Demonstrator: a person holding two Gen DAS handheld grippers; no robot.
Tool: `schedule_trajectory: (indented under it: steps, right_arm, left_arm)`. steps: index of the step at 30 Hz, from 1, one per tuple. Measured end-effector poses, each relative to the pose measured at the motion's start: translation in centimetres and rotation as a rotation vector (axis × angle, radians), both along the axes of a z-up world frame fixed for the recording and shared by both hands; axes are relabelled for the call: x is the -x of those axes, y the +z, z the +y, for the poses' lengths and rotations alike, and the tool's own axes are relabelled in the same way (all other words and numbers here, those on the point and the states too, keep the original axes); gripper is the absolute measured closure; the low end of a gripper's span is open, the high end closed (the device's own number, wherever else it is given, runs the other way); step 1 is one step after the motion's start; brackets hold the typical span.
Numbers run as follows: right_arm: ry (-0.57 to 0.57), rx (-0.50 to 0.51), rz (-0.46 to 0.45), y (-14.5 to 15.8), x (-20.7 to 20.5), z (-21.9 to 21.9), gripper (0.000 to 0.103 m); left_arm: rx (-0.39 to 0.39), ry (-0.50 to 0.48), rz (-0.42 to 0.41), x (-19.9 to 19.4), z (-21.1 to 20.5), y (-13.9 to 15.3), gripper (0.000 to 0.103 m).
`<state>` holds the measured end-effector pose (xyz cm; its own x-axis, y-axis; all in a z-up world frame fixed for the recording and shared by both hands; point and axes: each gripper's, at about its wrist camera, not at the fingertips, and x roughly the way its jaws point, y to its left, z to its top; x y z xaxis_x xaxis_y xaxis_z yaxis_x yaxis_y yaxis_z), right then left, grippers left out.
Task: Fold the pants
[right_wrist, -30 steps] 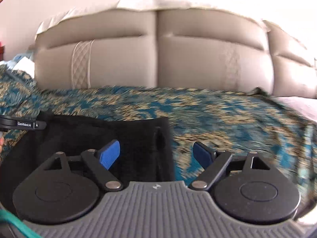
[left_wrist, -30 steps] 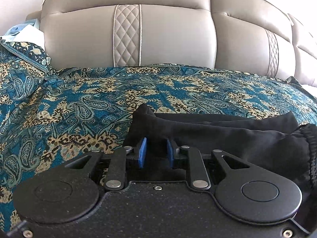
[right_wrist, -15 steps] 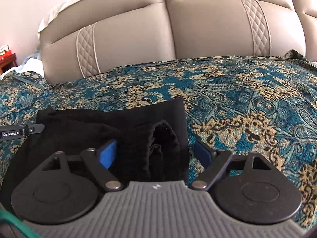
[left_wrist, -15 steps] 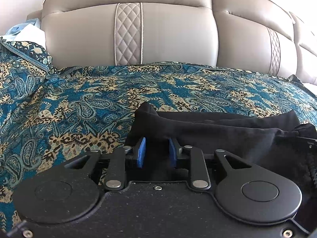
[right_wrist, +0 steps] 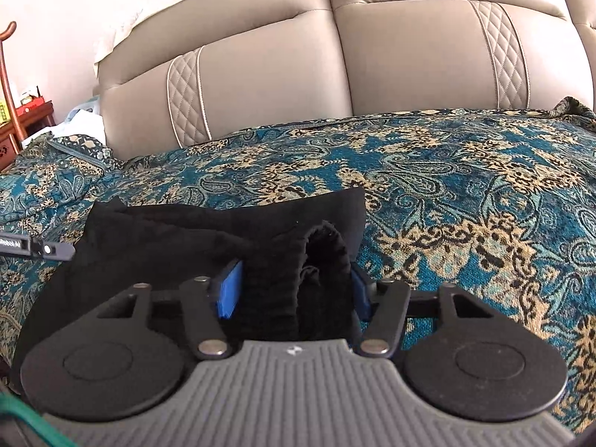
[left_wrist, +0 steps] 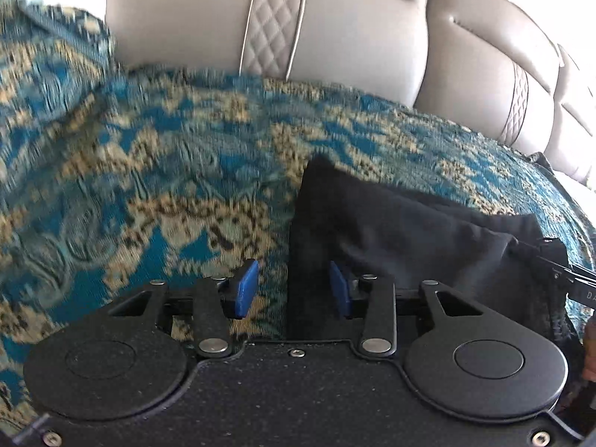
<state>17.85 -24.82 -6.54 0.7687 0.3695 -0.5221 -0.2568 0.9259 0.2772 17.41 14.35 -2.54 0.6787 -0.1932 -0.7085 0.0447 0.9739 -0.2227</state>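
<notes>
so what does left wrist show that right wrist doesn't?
Left wrist only: the left tongs, open, with the left edge of the black pants between the pads, the left pad clear of the cloth.

Right wrist only: the right tongs, closing around the bunched waistband, and a red side table.

Both: the pants on the paisley cover and the beige headboard.
</notes>
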Motion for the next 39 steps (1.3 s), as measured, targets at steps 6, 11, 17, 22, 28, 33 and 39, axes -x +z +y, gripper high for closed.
schedule_trajectory:
  steps: [6,11,17,22,28,33,39]
  right_arm:
    - [0.018,0.002,-0.001,0.0,-0.3,0.0,0.043]
    - [0.046,-0.017,0.005,0.0,-0.7,-0.1,0.059]
    - [0.06,-0.077,0.016,0.1,-0.6,0.2,0.071]
    - [0.038,-0.026,-0.052,1.2,-0.4,1.8,0.074]
    - [0.022,-0.032,-0.112,3.4,-3.6,3.1,0.076]
    - [0.029,0.001,-0.128,5.1,-9.8,5.9,0.077]
    - [0.021,0.047,-0.116,5.4,-16.6,9.2,0.077]
  left_arm:
    - [0.106,-0.086,0.001,-1.5,-0.4,-0.4,0.055]
    - [0.171,-0.08,-0.018,-3.2,-0.4,-0.8,0.047]
    - [0.107,-0.013,-0.075,-2.5,-1.2,-1.0,0.085]
    - [0.045,0.044,-0.146,-2.2,-2.3,0.2,0.09]
    - [0.036,0.11,-0.183,-5.2,-1.4,2.5,0.09]
    - [-0.013,0.153,-0.165,-11.6,0.2,3.3,0.091]
    - [-0.105,0.187,-0.143,-18.8,0.4,3.0,0.091]
